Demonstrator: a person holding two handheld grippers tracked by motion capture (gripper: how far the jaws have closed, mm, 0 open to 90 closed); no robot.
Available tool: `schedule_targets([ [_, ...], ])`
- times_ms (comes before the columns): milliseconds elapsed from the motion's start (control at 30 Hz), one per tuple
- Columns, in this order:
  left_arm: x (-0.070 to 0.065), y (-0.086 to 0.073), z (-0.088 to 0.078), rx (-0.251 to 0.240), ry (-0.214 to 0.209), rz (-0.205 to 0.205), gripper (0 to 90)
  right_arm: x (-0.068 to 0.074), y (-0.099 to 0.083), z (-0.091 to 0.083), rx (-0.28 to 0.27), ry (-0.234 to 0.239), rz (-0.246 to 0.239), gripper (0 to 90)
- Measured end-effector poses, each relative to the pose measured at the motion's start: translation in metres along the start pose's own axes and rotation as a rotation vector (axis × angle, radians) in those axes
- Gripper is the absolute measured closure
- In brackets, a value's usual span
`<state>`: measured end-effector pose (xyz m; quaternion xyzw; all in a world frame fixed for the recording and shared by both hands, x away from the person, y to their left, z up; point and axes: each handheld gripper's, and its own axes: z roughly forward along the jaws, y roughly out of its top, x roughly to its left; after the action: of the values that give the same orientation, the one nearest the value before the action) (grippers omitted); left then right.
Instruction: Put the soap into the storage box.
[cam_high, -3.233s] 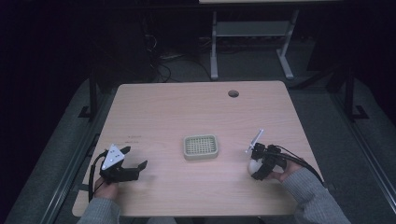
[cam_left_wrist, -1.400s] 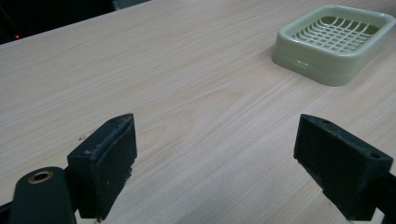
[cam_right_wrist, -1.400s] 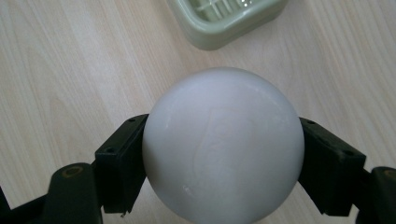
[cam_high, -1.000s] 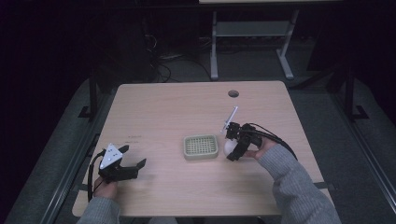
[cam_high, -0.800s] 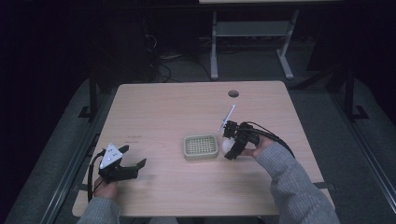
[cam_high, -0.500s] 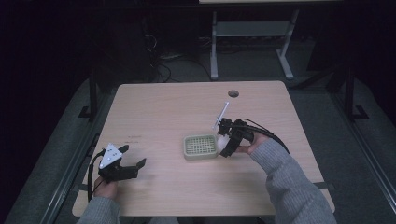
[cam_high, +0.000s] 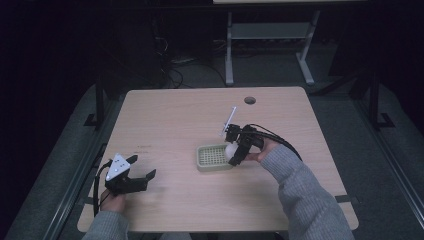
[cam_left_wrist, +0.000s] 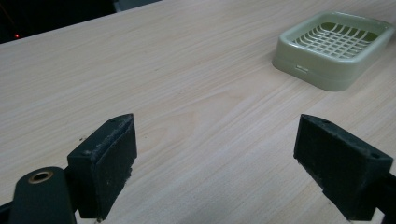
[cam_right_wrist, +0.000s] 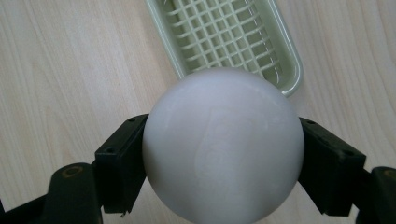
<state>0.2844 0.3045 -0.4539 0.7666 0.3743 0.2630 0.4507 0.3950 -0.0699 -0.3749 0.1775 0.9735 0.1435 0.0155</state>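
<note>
A white ball sits clamped between the jaws of my right gripper, which is shut on it. In the high view the ball hangs just over the right end of a pale green slotted tray at the table's middle. The right gripper view looks down past the ball onto the tray, whose grid floor holds nothing. My left gripper rests near the front left of the table, open, its pads wide apart over bare wood. The tray lies off to its far right.
The wooden table has a round cable hole near its back edge. Dark floor, cables and a white metal stand lie beyond the table. A grey sleeve reaches in from the lower right.
My right gripper has carried the white ball from the front right of the table leftward to the tray's right end. The left gripper has stayed put.
</note>
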Motion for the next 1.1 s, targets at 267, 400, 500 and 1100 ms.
schedule_targets([
  [267,0.0,0.0,0.0,-0.005,0.001,-0.001,12.8,-0.001,0.009,0.002,0.0,0.004,-0.016,23.8],
  [400,0.0,0.0,0.0,-0.005,0.0,-0.001,12.8,-0.001,0.013,0.003,0.0,0.007,-0.016,23.8],
  [500,0.0,0.0,0.0,-0.005,0.001,-0.001,12.9,-0.002,0.015,0.004,-0.006,0.011,-0.015,23.8],
  [1100,0.0,0.0,0.0,-0.009,0.001,-0.002,12.8,-0.004,0.025,0.009,0.003,0.02,-0.028,23.7],
])
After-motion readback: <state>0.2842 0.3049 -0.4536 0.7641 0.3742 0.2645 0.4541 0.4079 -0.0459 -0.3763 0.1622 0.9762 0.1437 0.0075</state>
